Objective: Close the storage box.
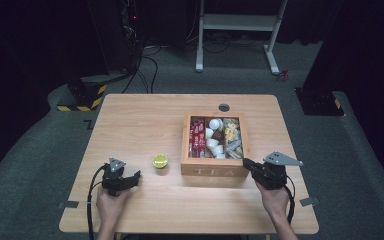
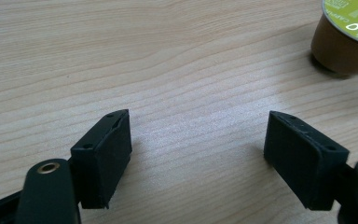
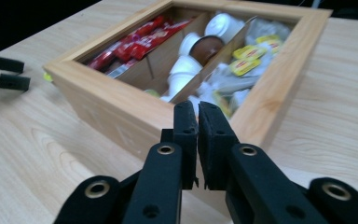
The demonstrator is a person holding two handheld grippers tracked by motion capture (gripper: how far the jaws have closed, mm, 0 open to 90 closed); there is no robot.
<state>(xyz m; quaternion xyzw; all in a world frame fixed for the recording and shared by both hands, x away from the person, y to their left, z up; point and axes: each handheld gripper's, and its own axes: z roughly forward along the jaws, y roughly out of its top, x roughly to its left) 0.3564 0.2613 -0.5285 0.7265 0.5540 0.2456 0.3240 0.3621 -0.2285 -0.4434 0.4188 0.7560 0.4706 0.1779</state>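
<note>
Light wood-grain table [image 1: 145,125]. Pale wooden tea box [image 1: 214,170]; red sachets [image 1: 197,136], white capsules [image 1: 213,142], yellow packets [image 1: 231,131] inside. Brown capsule [image 2: 342,44] with lime-green lid. Black grippers: left [image 1: 132,180], right [image 1: 247,164].

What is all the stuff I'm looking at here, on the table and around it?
Light wooden table: one, centre.
Wooden box lettered TEA: one, right of centre, open.
Red sachets: several, box's left compartment.
White capsules: several, plus a brown one, middle compartment.
Yellow-labelled tea bags: several, right compartment.
Brown coffee capsule with green lid: one, left of the box.
White frame: one, floor beyond the table.
Left gripper: black, jaws wide apart over bare wood.
Right gripper: black, jaws nearly together, at the box's near corner.
</note>
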